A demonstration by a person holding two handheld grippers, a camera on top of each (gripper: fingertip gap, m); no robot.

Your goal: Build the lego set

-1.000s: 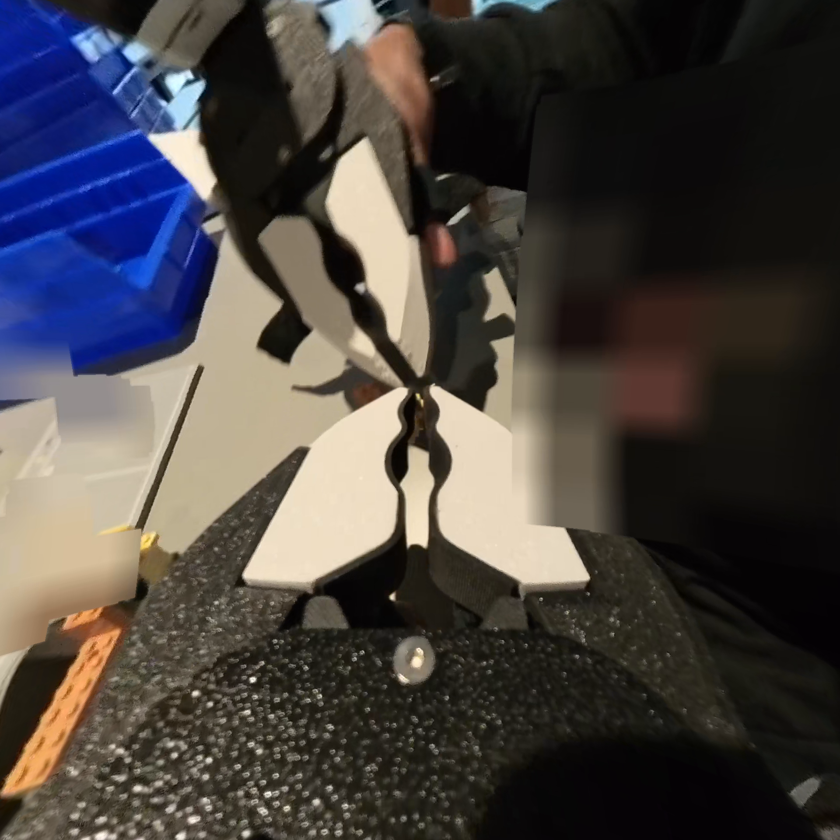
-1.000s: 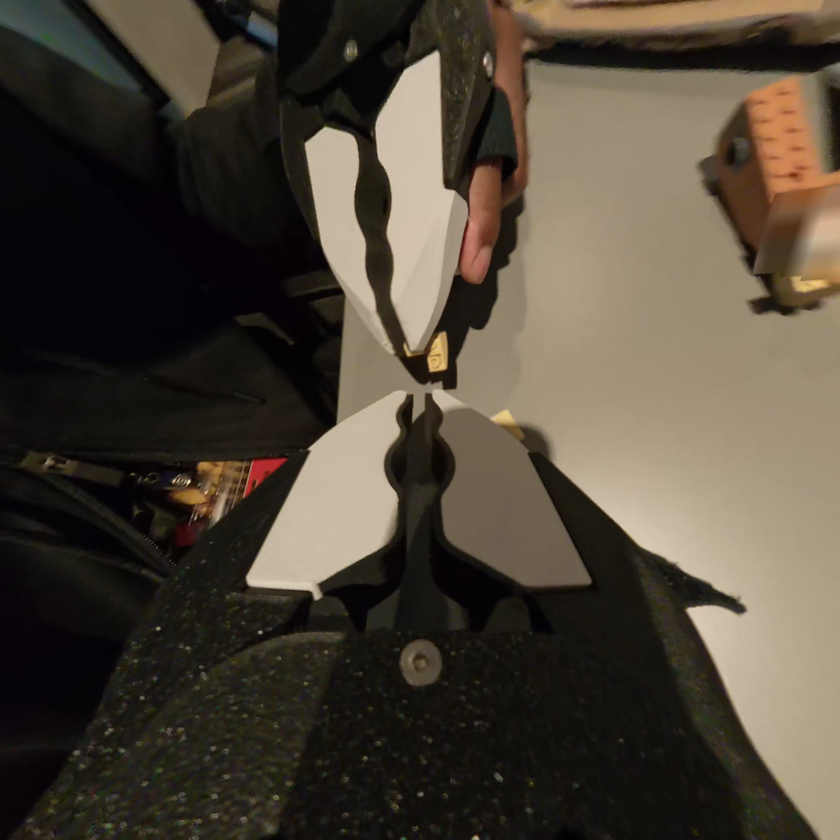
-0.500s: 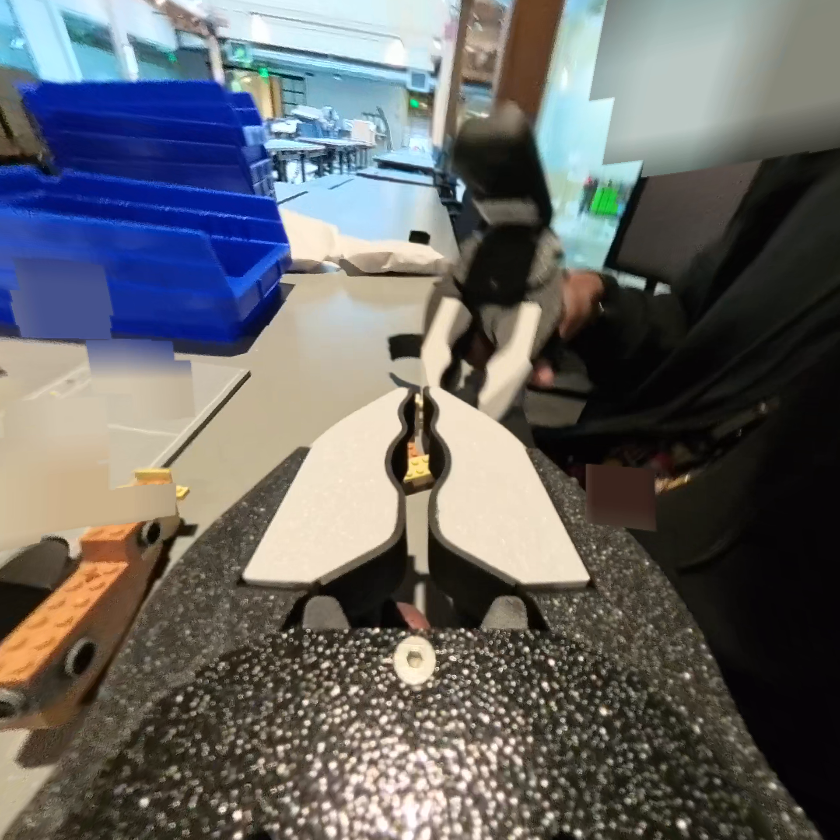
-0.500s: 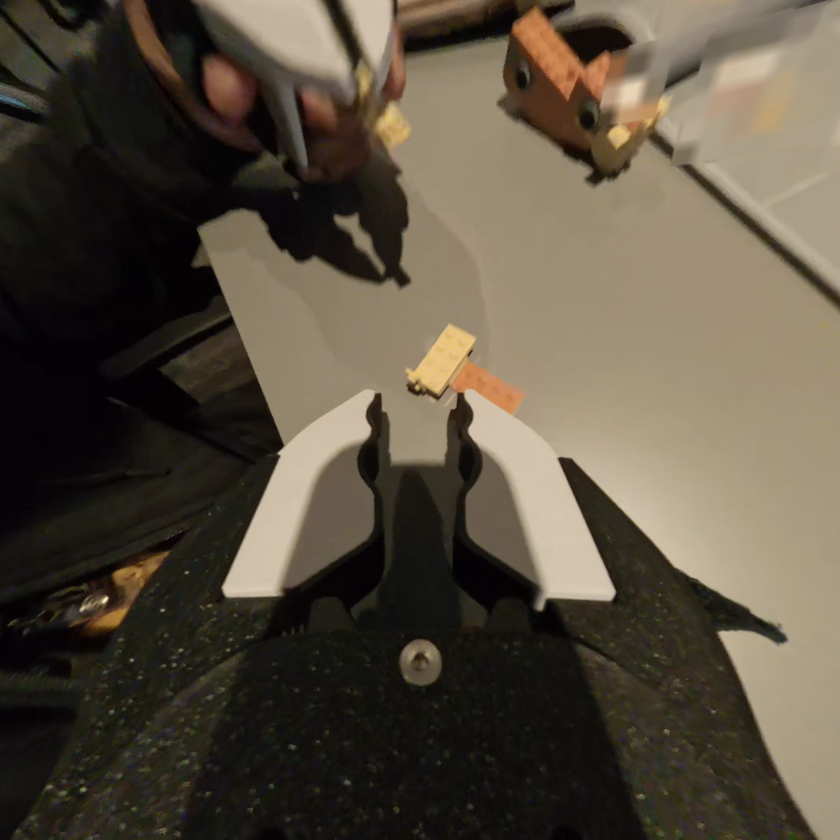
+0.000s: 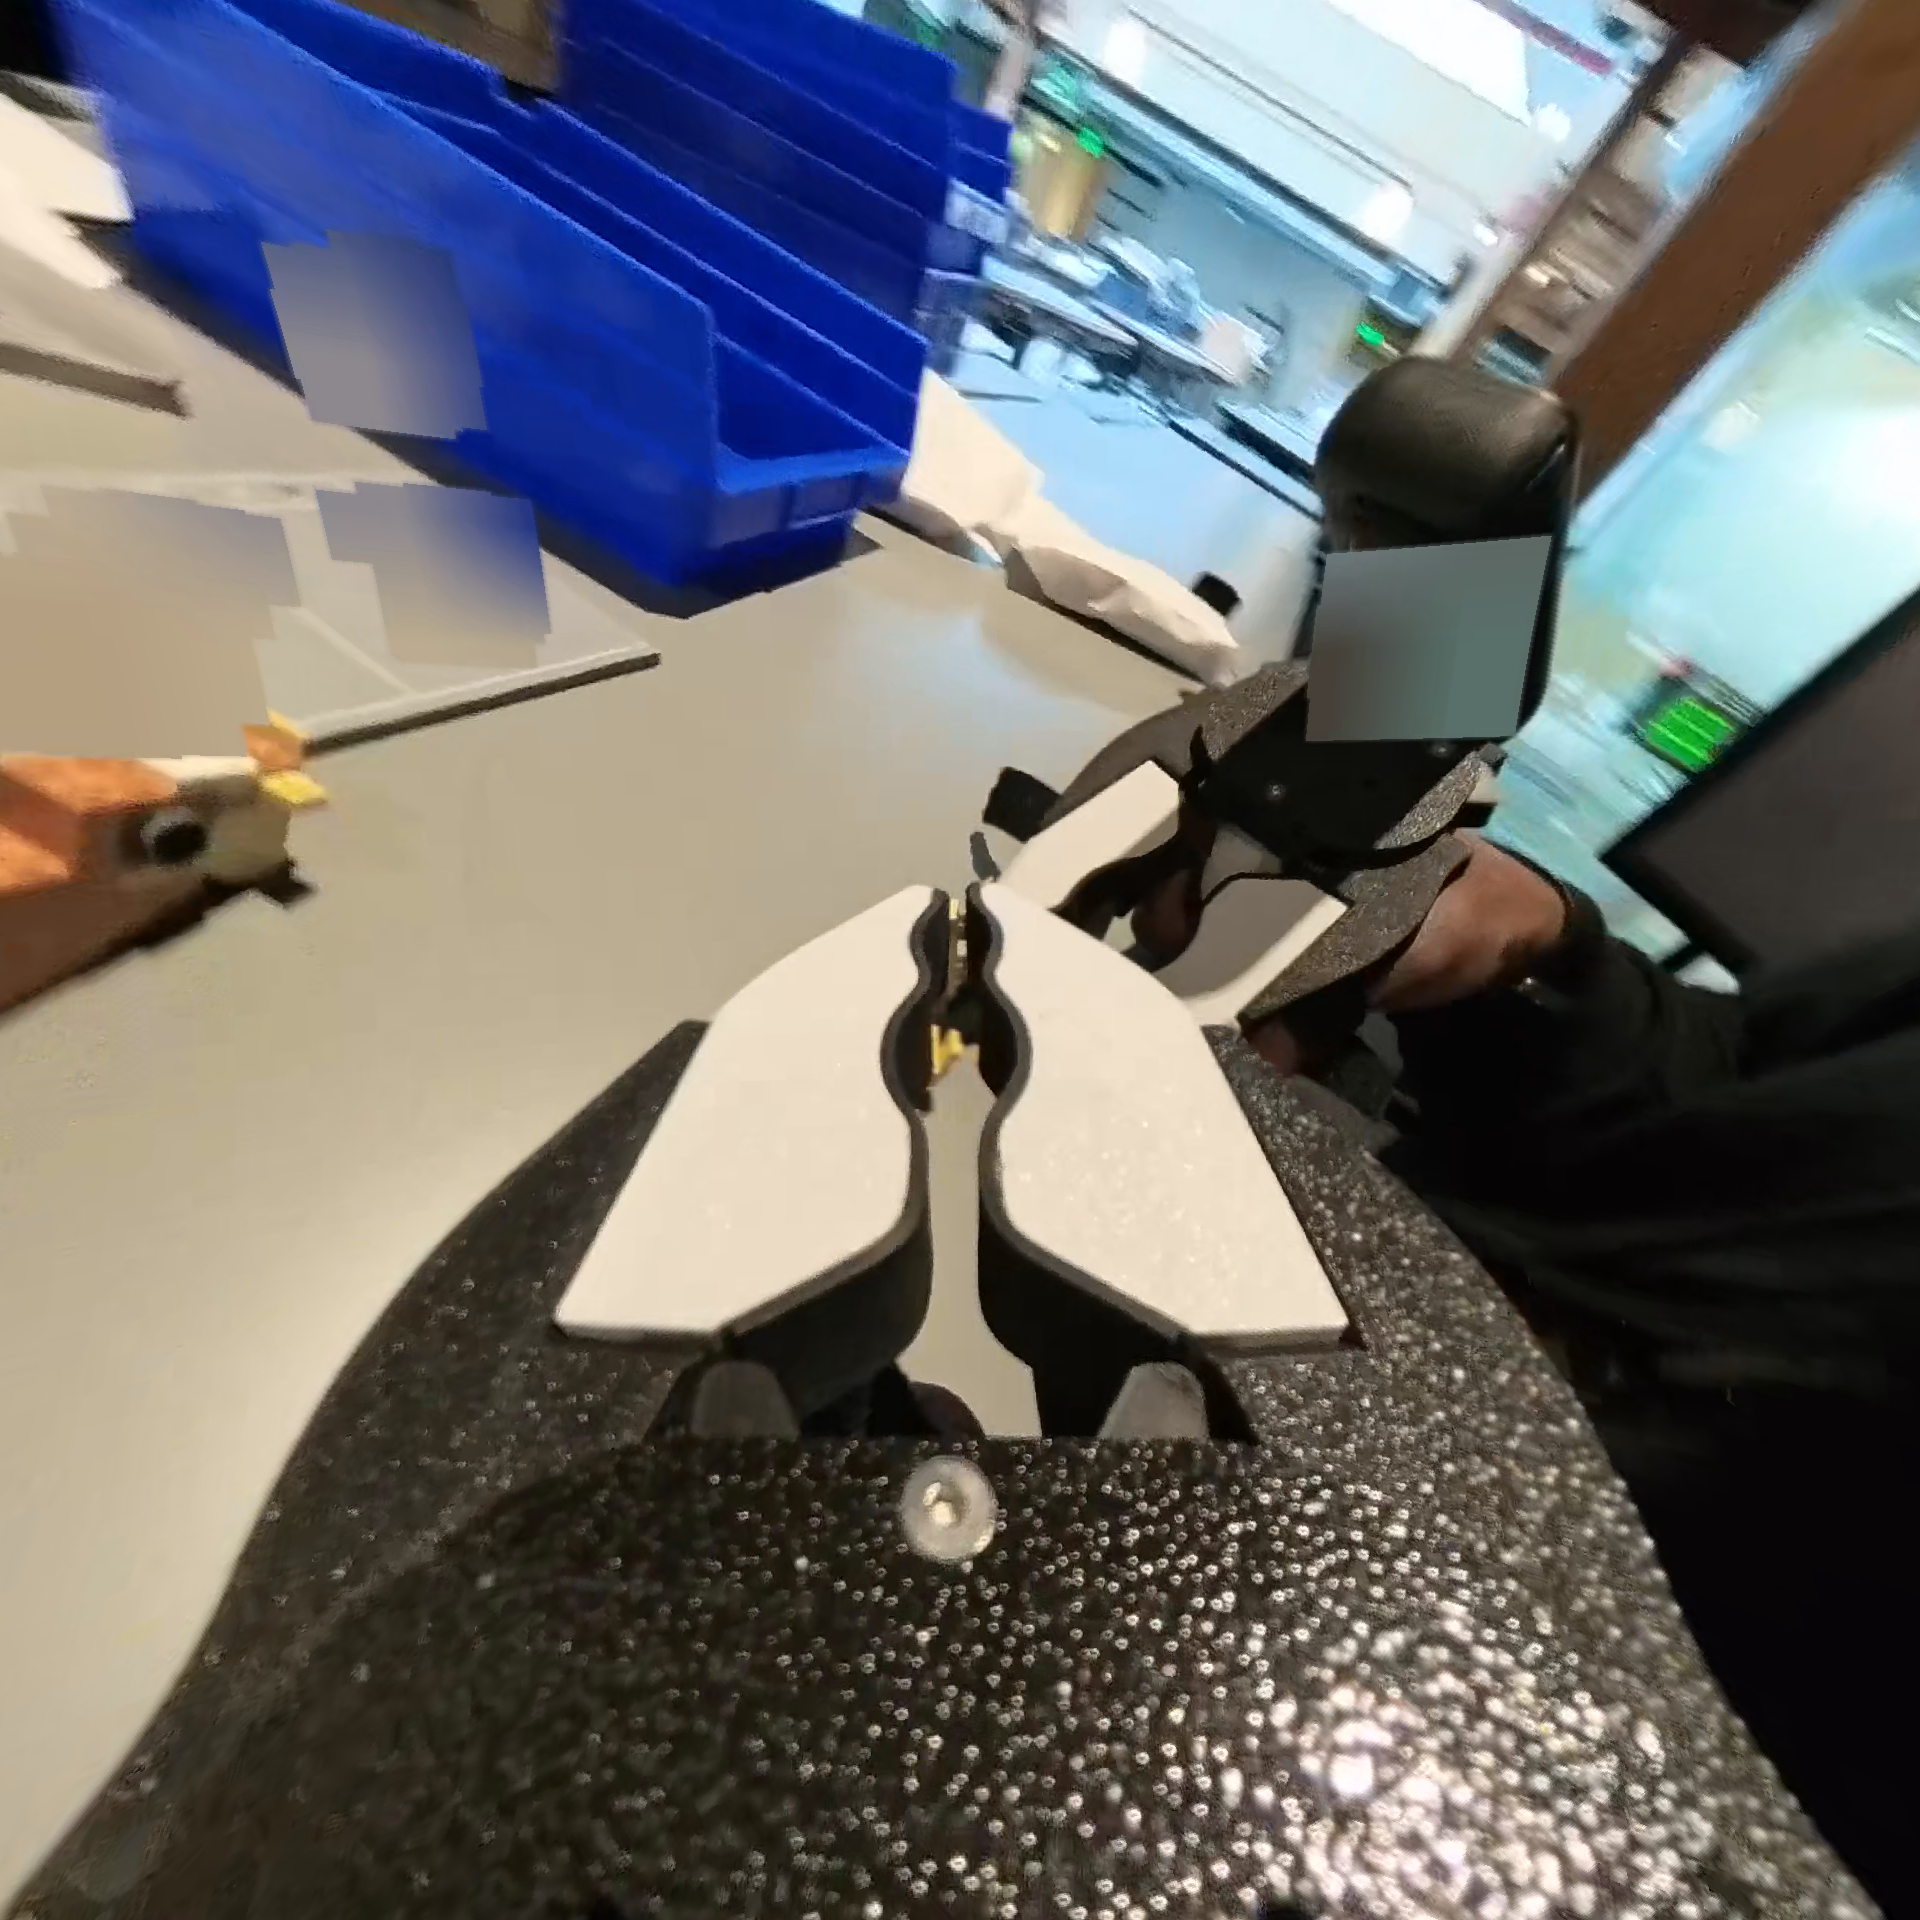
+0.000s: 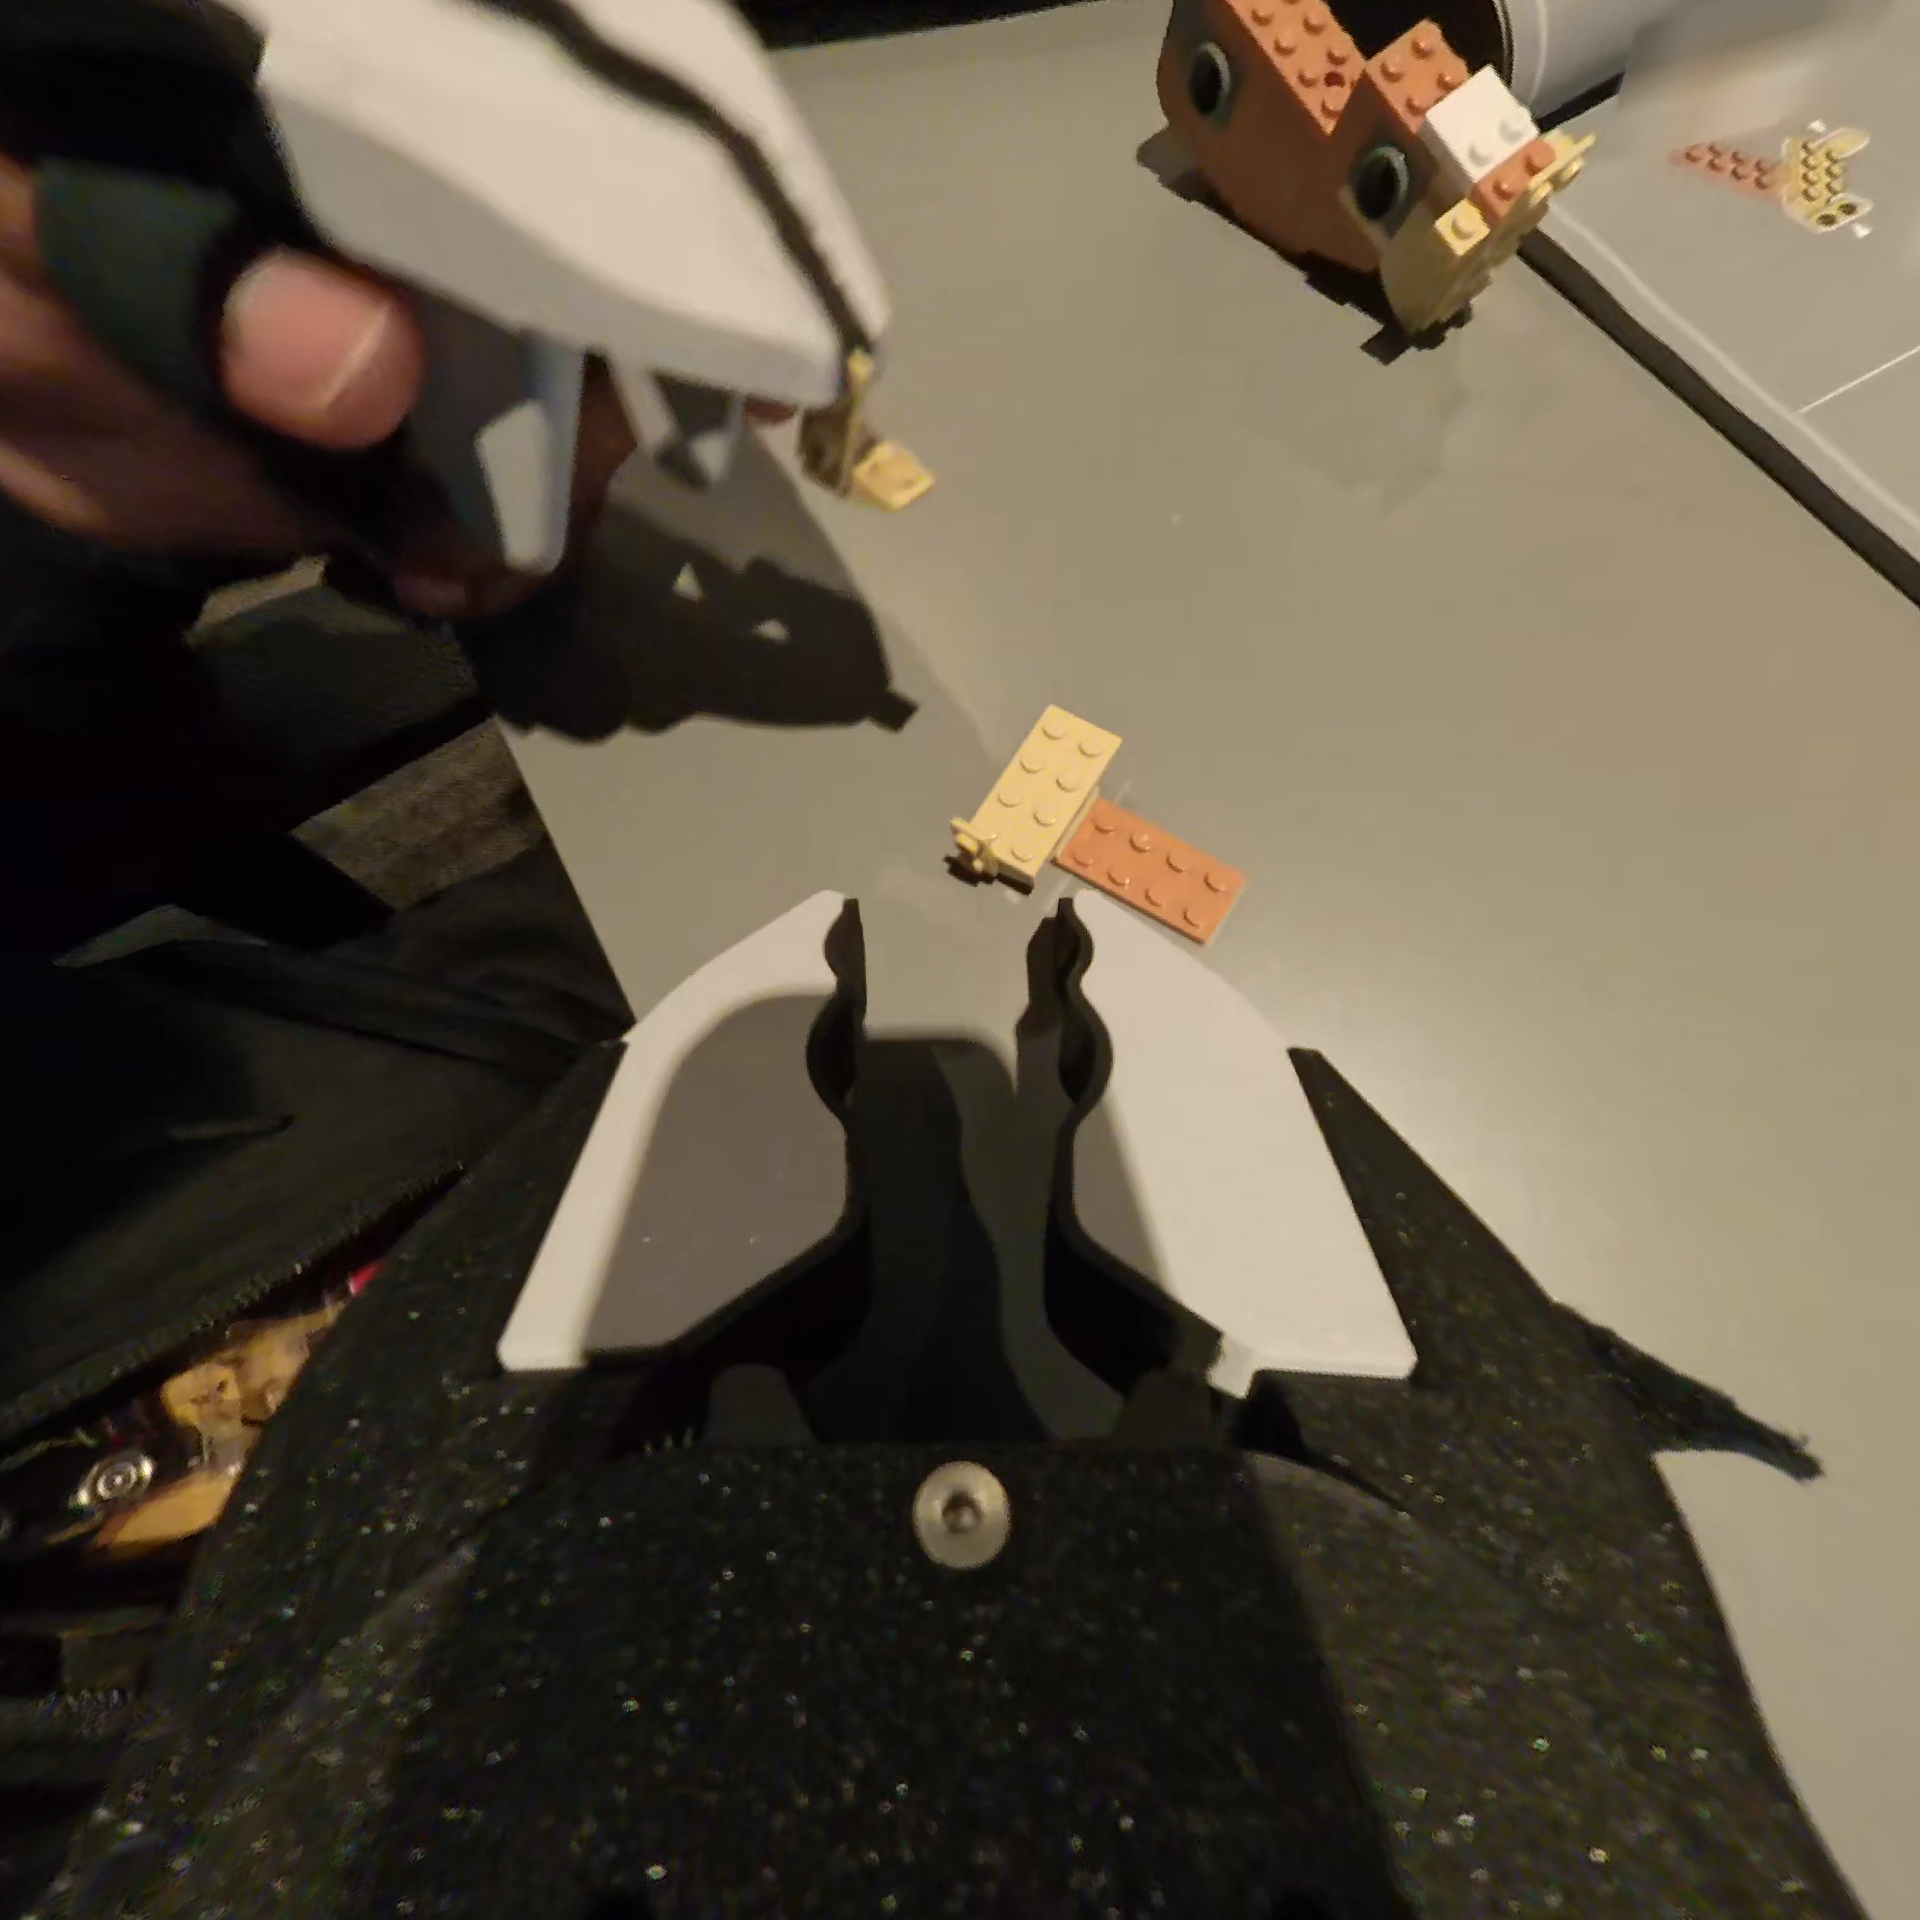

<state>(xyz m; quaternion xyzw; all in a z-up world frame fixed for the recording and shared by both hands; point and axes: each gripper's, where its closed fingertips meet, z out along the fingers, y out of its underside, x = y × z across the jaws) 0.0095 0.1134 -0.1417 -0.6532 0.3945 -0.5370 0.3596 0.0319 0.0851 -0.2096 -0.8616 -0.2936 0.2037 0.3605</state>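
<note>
Left tool (image 5: 958, 902) has its two fingers pinched together on a small tan lego piece (image 5: 951, 935), which sits between the tips and shows again as a yellowish bit lower in the slot. From the right wrist view that same piece (image 6: 873, 457) hangs from the tip of the left tool (image 6: 847, 353), above the grey table (image 6: 1351, 675) and clear of it.

Right tool (image 6: 956, 914) stands with its fingers wide apart and nothing between them, its tips just short of two loose plates on the table. Nearest is a tan plate (image 6: 1044, 800) with a small clip at one end; touching its side lies a brown plate (image 6: 1153, 871).

Farther off on the table sits the partly built model (image 6: 1340, 135), a brown body with dark round holes, a white brick and tan parts at one end. It also shows blurred at the left edge of the left wrist view (image 5: 125, 831). Beyond it a light sheet (image 6: 1766, 260) lies on the table.

At the far side of the table stand stacked blue bins (image 5: 582, 312), with crumpled white paper (image 5: 1091, 582) beside them.
</note>
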